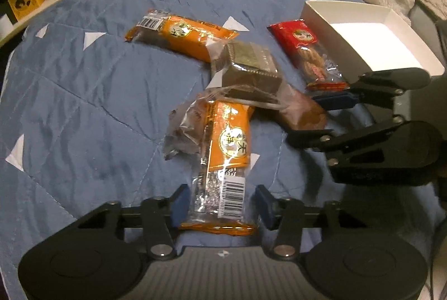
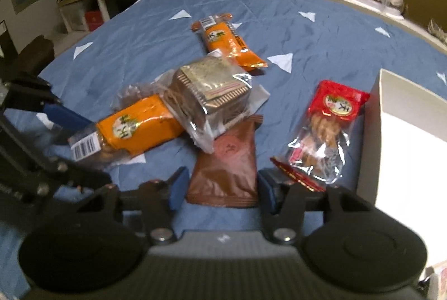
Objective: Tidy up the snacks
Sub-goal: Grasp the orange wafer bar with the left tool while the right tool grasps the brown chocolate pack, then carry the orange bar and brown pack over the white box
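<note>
Left gripper [image 1: 220, 205] spread around near orange pack [image 1: 223, 160]; right gripper [image 2: 220, 188] spread around brown pouch [image 2: 226, 160].

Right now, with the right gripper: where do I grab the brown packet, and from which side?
Take the brown packet at its near, wide sealed end, coming straight in low along the blue cloth. That end already lies between the open right gripper fingers, flat and free. Its far end is tucked under the clear-wrapped cake, so a pinch there looks blocked.
</note>
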